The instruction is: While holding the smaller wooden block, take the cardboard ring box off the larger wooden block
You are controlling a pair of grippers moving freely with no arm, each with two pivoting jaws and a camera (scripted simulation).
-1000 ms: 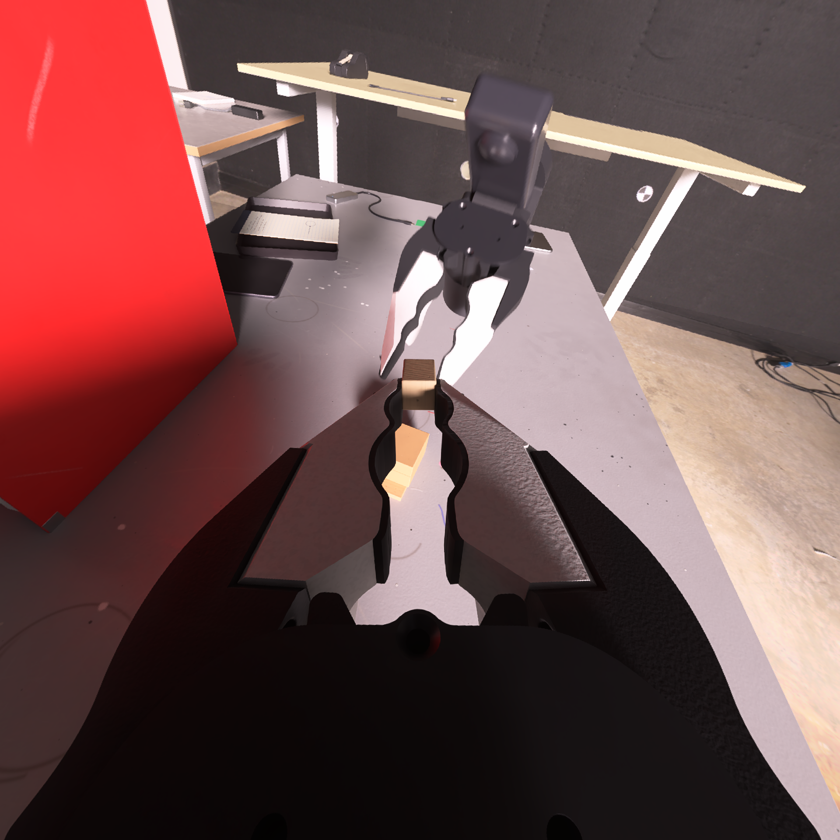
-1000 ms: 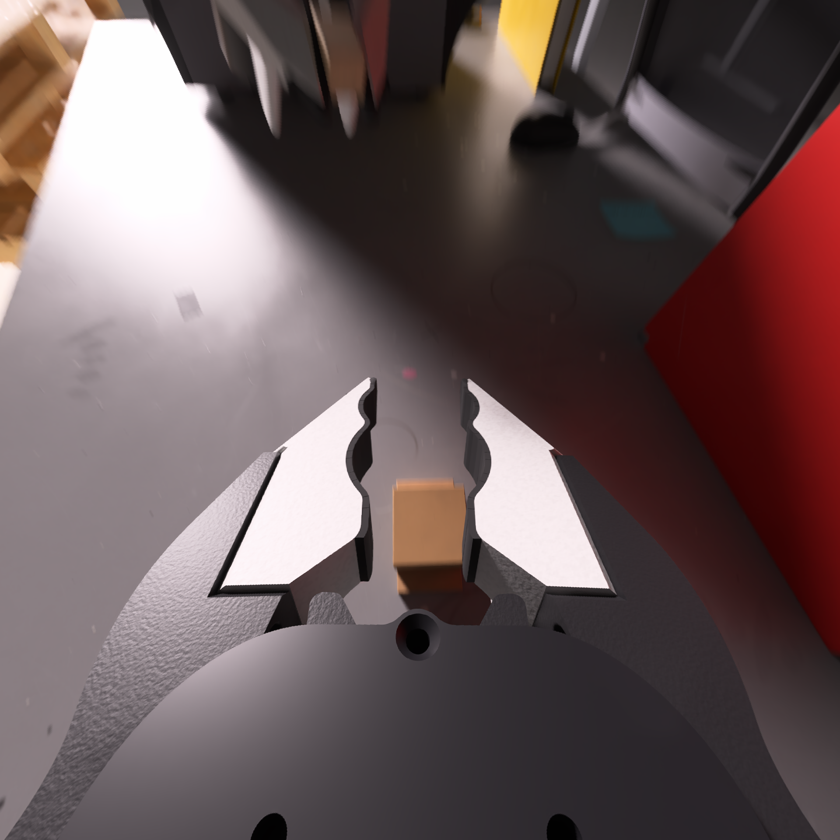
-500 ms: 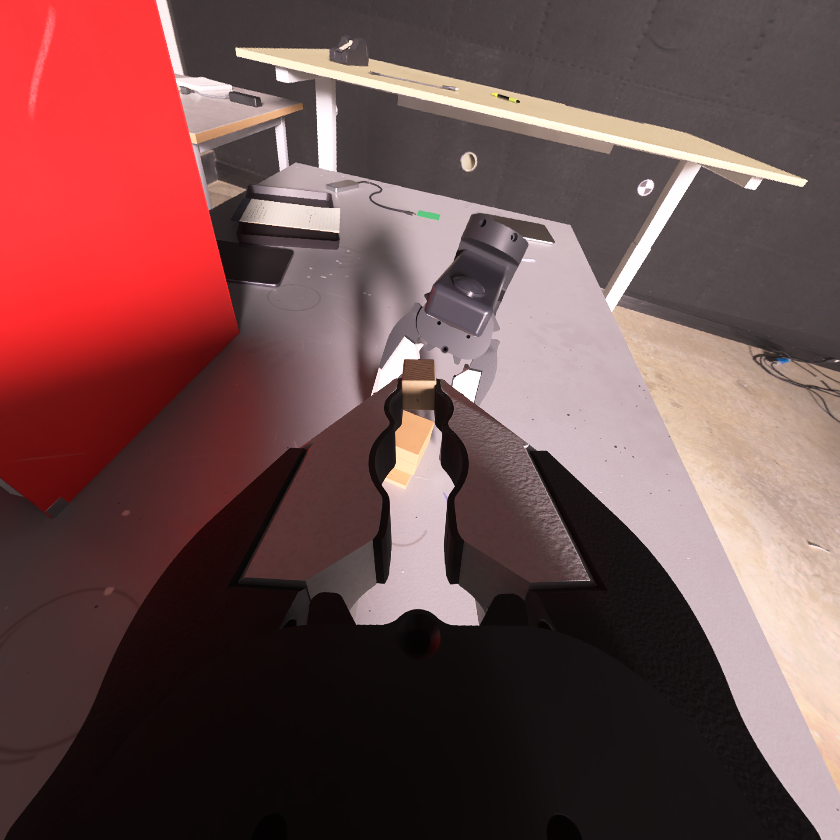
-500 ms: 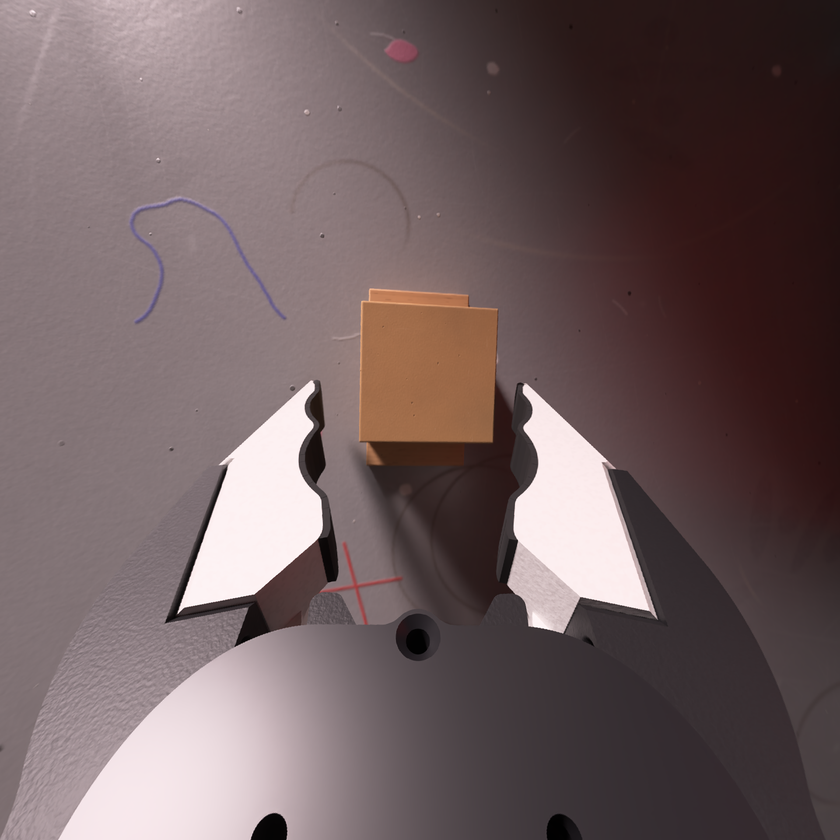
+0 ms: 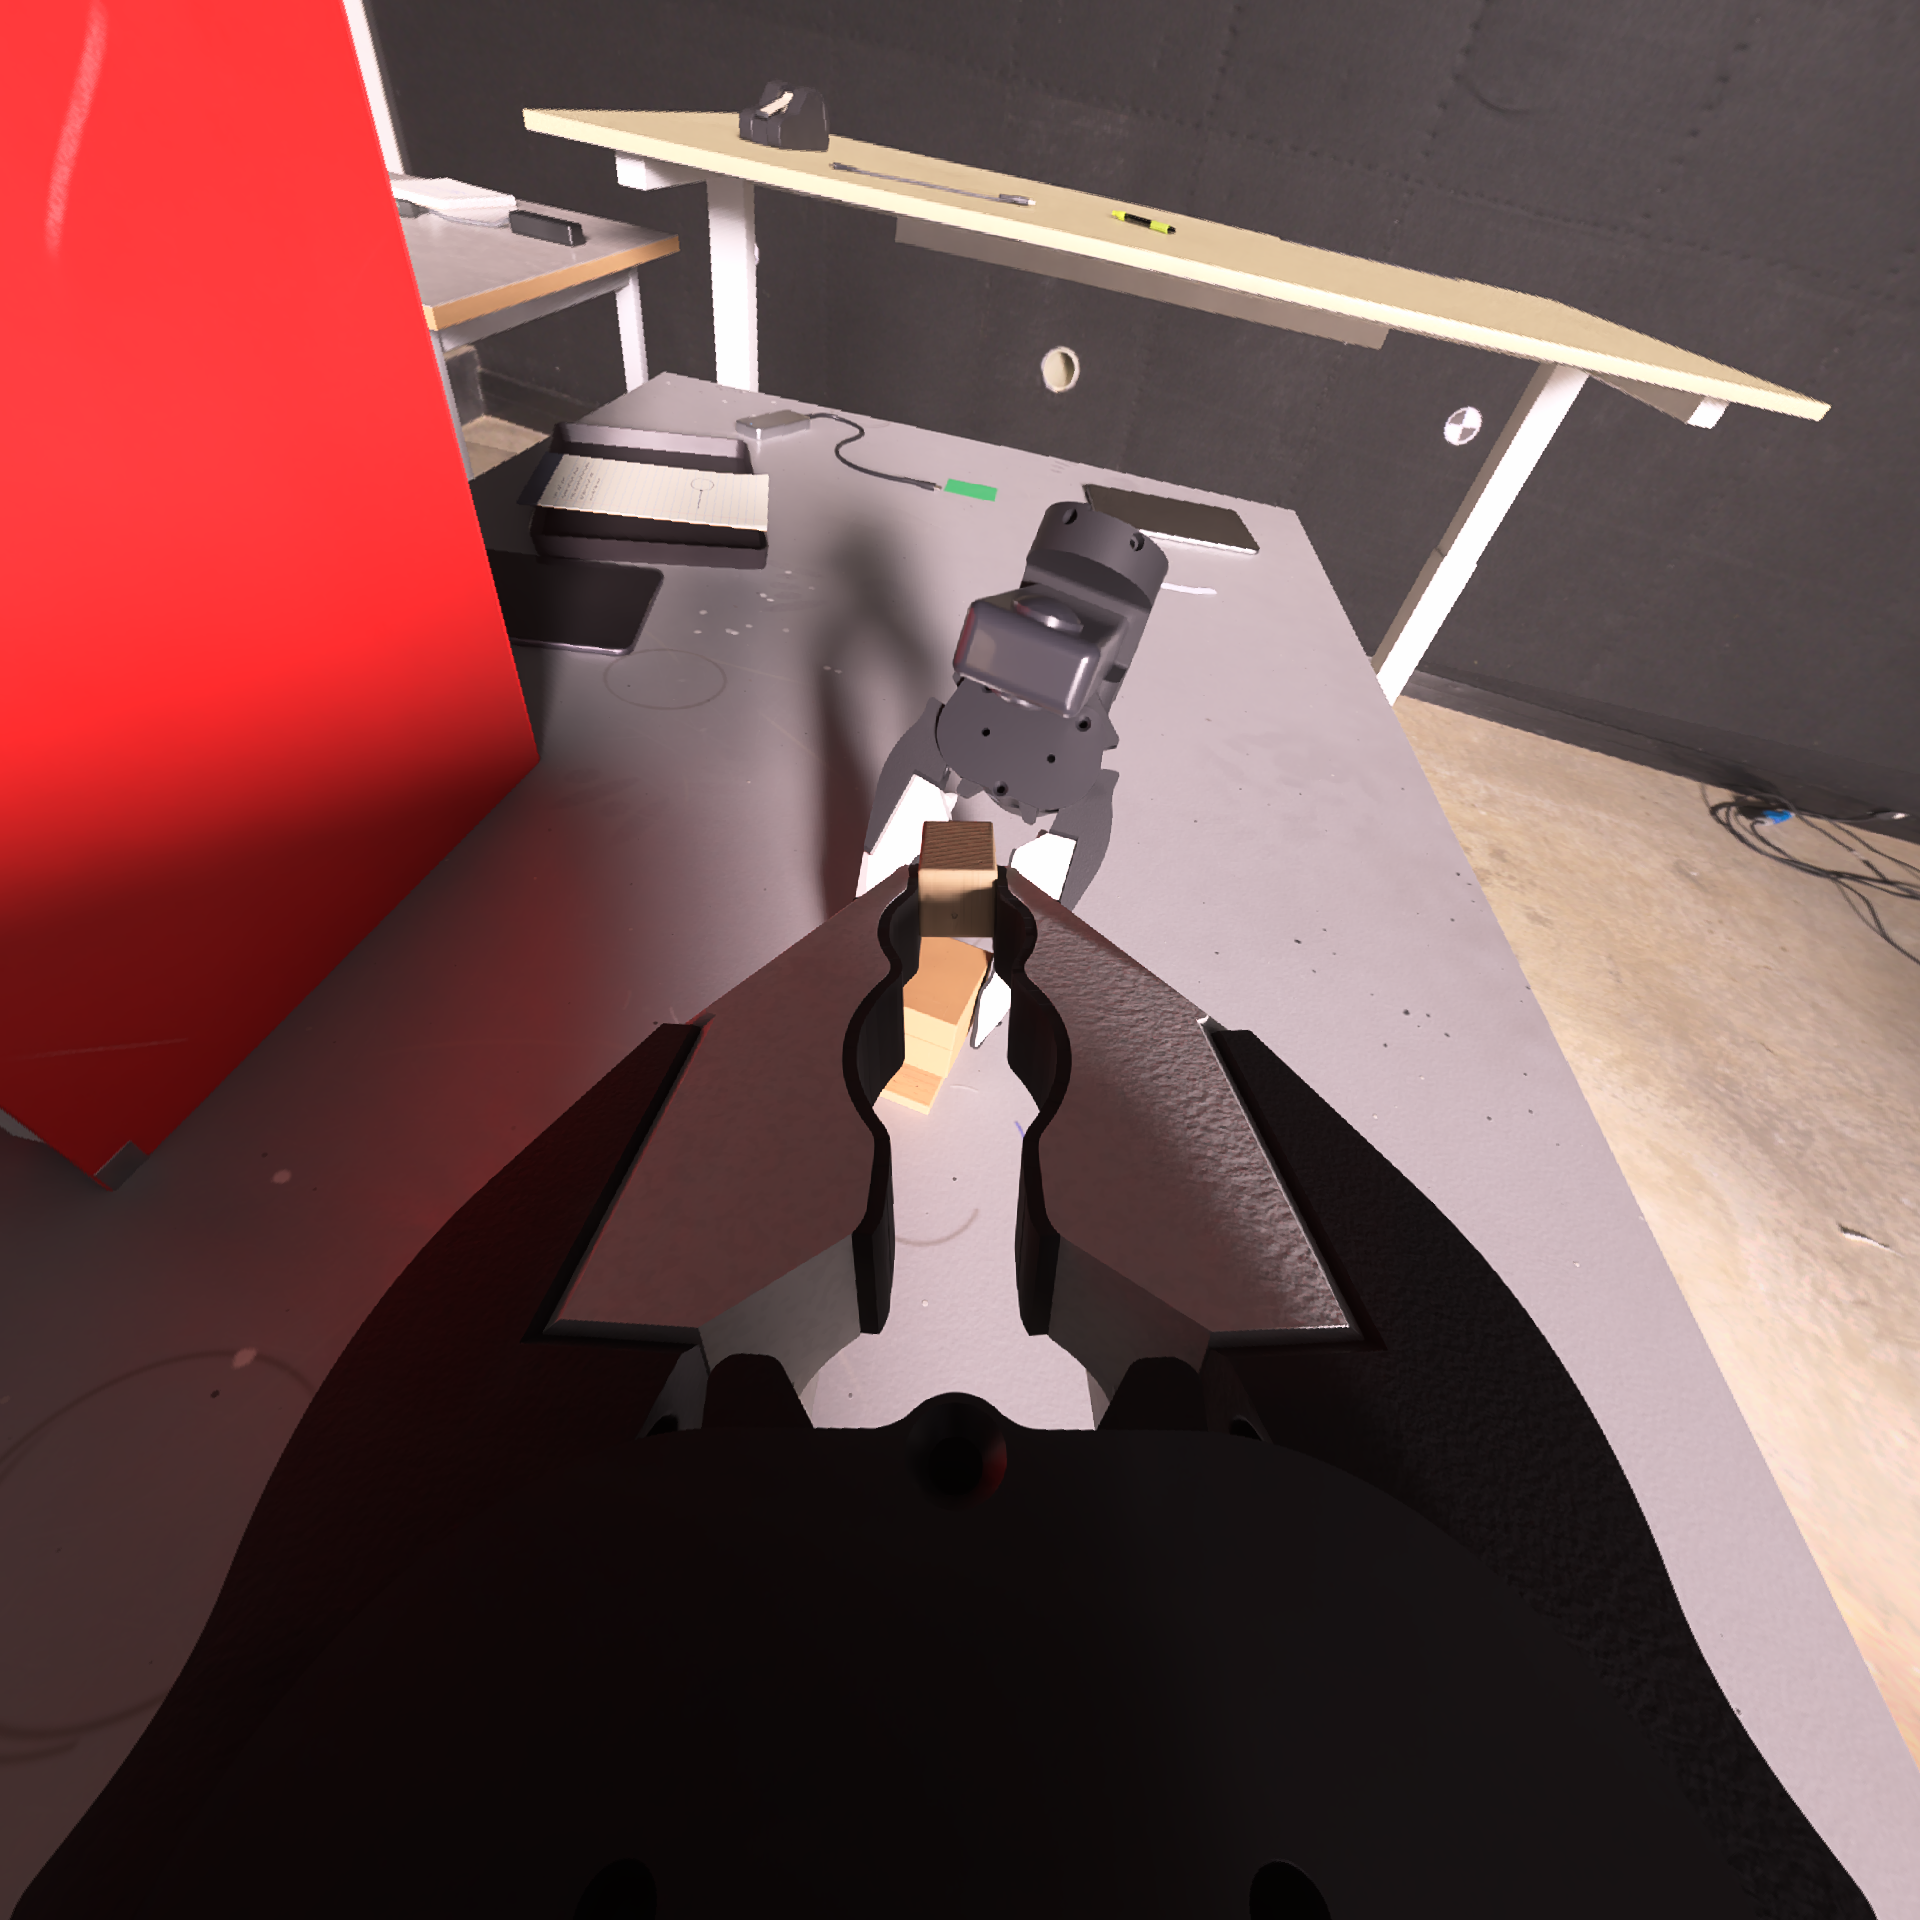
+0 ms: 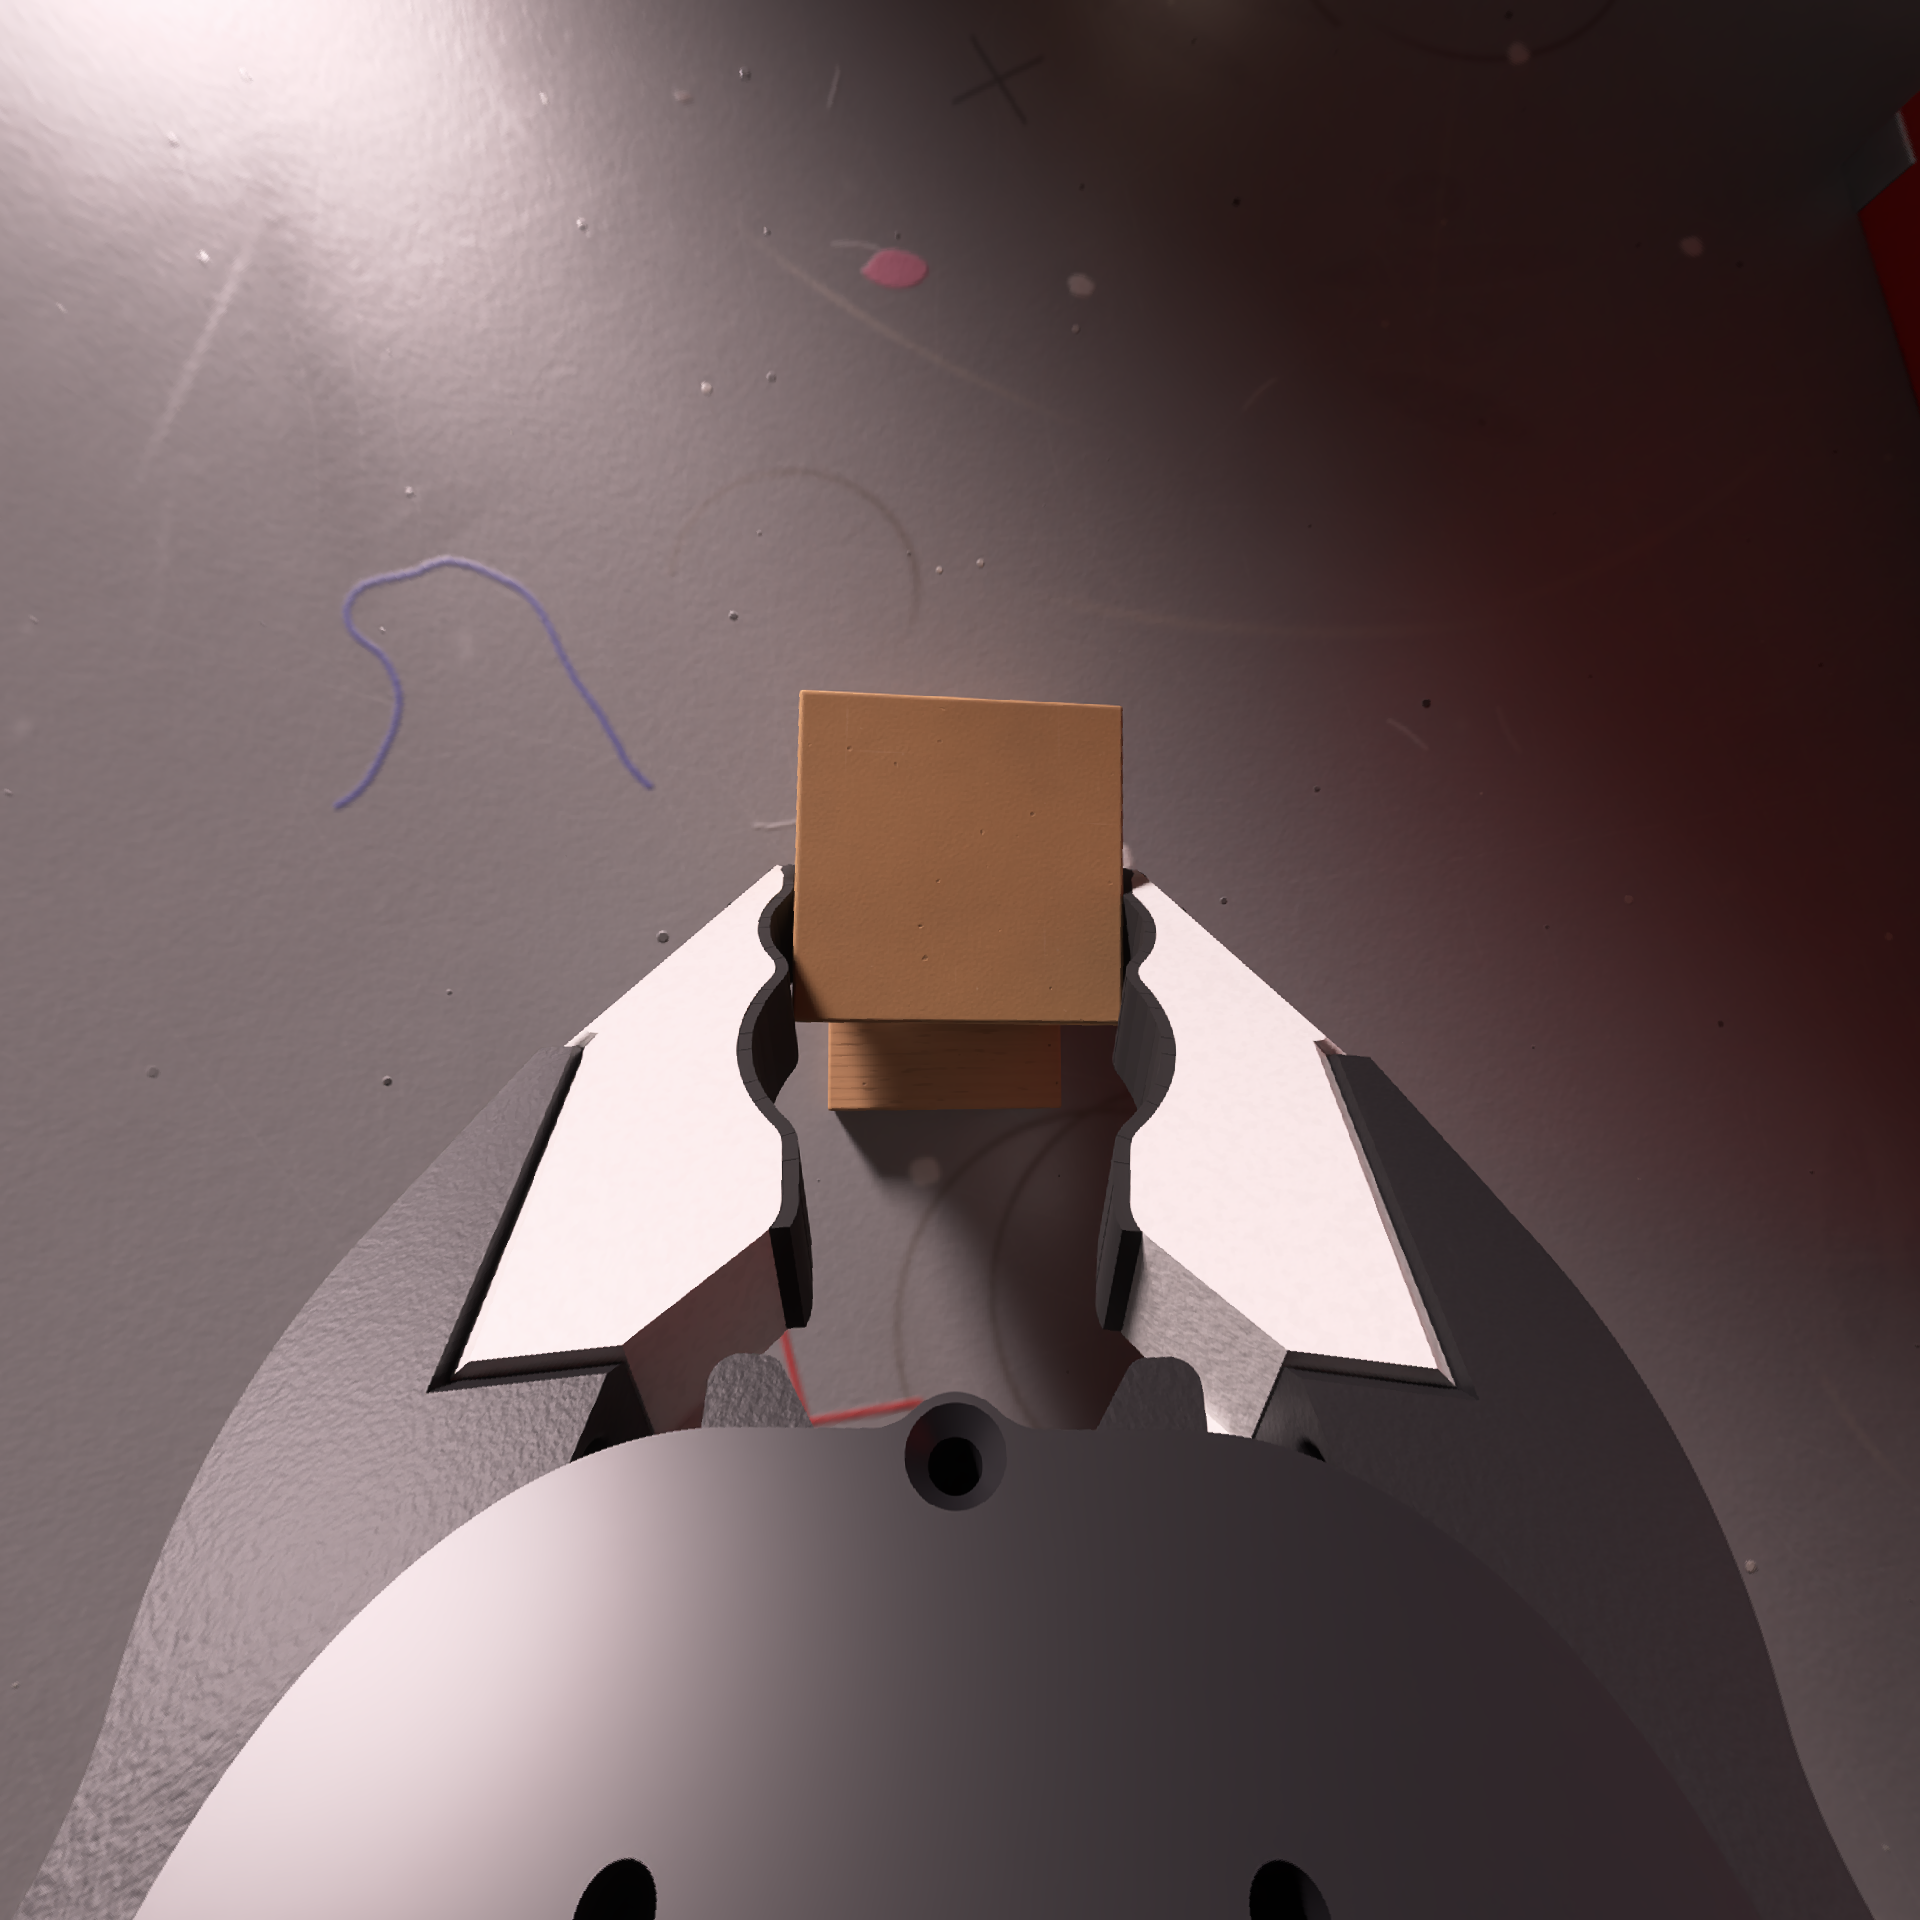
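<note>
My left gripper [image 5: 956,896] is shut on the smaller wooden block [image 5: 956,862] and holds it above the grey table [image 5: 1247,790]. Below it, seen between my fingers, the cardboard ring box [image 5: 940,987] sits on the larger wooden block [image 5: 914,1086]. In the right wrist view my right gripper [image 6: 958,896] points down, with its fingertips [image 6: 774,914] pressed against both sides of the tan box [image 6: 956,831]. The larger block [image 6: 943,1068] shows under the box. The right gripper's dark body [image 5: 1049,644] shows beyond the small block.
A tall red panel [image 5: 208,520] stands on the left of the table. Stacked notebooks [image 5: 655,499], a dark pad [image 5: 571,613] and a cable lie at the far end. The table's right edge [image 5: 1538,1039] drops to the floor. Another desk [image 5: 1143,249] stands behind.
My right gripper came down over the ring box and its jaws closed in from wide open onto the box's sides. My left gripper stayed put with the small block.
</note>
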